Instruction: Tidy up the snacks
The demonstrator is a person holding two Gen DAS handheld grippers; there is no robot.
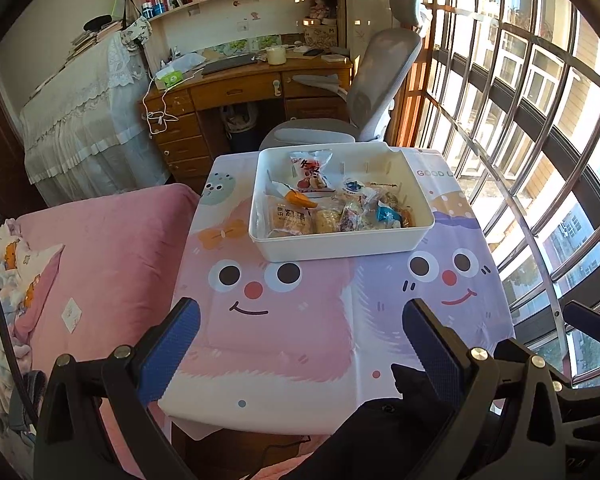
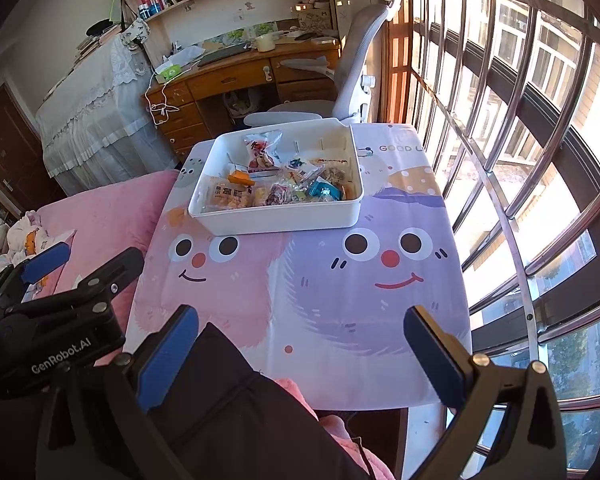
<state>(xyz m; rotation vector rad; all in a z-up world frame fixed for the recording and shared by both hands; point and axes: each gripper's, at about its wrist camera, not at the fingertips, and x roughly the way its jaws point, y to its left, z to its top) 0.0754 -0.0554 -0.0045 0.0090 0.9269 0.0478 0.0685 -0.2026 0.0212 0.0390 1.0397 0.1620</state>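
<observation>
A white plastic bin (image 1: pixel 340 246) stands at the far end of a small table with a cartoon-face cloth (image 1: pixel 284 340). It holds several wrapped snacks (image 1: pixel 332 208), among them a red-and-white packet (image 1: pixel 310 170) leaning on the back wall. The bin also shows in the right wrist view (image 2: pixel 280 220), with its snacks (image 2: pixel 276 188). My left gripper (image 1: pixel 300 344) is open and empty over the near end of the table. My right gripper (image 2: pixel 300 348) is open and empty, to the right of the left one (image 2: pixel 52 276), near the table's front edge.
A pink bed (image 1: pixel 112 264) lies left of the table. A grey office chair (image 1: pixel 364 104) and a wooden desk (image 1: pixel 236 88) stand behind it. A barred window (image 1: pixel 540 140) runs along the right. A dark sleeve (image 2: pixel 236 408) crosses the near edge.
</observation>
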